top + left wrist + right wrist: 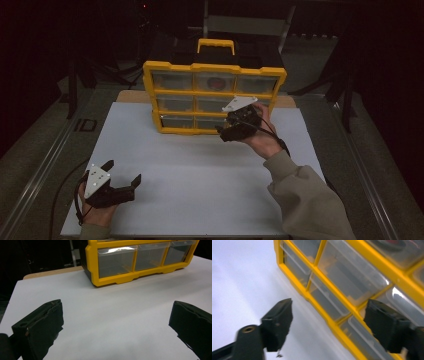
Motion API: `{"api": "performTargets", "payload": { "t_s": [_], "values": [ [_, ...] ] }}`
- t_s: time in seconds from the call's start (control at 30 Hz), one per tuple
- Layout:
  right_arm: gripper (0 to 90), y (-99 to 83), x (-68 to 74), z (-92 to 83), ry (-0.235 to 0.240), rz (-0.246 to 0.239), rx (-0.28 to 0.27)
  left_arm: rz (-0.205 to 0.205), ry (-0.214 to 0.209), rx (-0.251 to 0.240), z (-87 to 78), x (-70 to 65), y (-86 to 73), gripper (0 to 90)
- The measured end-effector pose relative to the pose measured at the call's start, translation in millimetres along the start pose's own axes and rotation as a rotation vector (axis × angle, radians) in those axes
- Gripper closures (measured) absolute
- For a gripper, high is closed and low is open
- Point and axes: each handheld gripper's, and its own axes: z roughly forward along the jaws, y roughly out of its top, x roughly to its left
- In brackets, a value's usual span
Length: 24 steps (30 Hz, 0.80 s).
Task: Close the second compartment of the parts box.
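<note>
A yellow organizer box (215, 95) with clear plastic drawers and a yellow handle stands upright at the far middle of the white tabletop (200, 175). My right gripper (226, 131) hovers just in front of its lower drawers, jaws open and nothing between them. In the right gripper view the organizer (342, 302) runs tilted across the frame behind the open right gripper (329, 305). My left gripper (123, 171) rests low at the near left of the table, open and empty. In the left gripper view the left gripper (116, 307) points at the organizer (140, 260) across bare table.
The white board lies on a wooden top whose edge (131, 96) shows beside the organizer. Grey metal rails (45, 165) run along both sides. Behind the box the room is dark, with a chair frame (245, 22). One upper drawer holds something dark red (216, 81).
</note>
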Motion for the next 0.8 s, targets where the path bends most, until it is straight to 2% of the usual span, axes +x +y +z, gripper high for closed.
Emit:
{"api": "performTargets", "payload": {
  "t_s": [0.33, 0.47, 0.67, 0.8],
  "values": [
    [14.2, -30.9, 3.1, -19.0, 0.014, 0.045, -0.038, -0.001, -0.002, -0.001, -0.1, -1.0, 0.0, 0.0],
    [12.2, -44.1, 5.8, -24.4, -0.029, 0.060, -0.076, -0.004, -0.002, -0.005, -0.9, -0.5, -0.1, 0.0],
    [10.9, -70.1, 6.9, -32.4, -0.033, 0.124, -0.122, -0.001, 0.000, -0.008, -1.5, -0.6, 0.0, 0.0],
    [10.7, -89.6, 7.9, -35.1, -0.086, 0.142, -0.162, -0.005, 0.000, -0.010, -1.3, -1.2, -0.1, 0.0]
  ]
}}
